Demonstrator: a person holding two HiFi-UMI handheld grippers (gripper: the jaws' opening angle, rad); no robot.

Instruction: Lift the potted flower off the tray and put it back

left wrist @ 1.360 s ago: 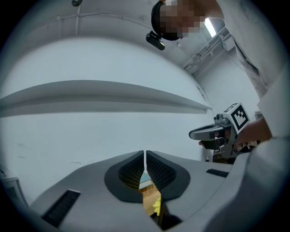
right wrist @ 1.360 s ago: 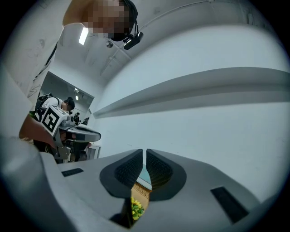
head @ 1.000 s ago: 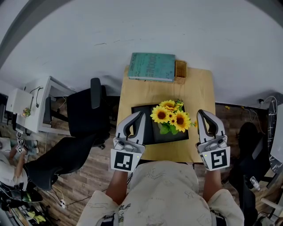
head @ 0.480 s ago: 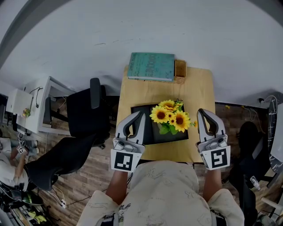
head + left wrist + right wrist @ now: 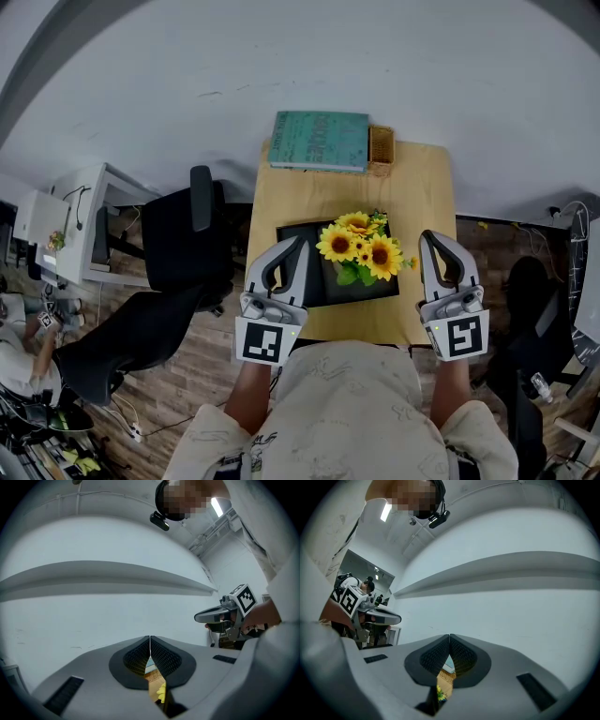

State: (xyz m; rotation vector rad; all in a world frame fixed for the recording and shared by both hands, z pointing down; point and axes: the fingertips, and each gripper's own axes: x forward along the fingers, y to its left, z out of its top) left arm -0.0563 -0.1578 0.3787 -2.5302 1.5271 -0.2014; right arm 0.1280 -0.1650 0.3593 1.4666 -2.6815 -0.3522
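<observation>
Very little differs from a second ago. The head view has drifted a touch. The book (image 5: 319,141) at the far end of the table (image 5: 422,187) now sits slightly further left in the picture. The tray (image 5: 298,236) and the flower (image 5: 361,248) have slid the same way by a hair. At the lower left edge, a person (image 5: 23,361) has shifted a little. The small black-and-white marker (image 5: 47,321) beside them now shows slightly lower and further right.
</observation>
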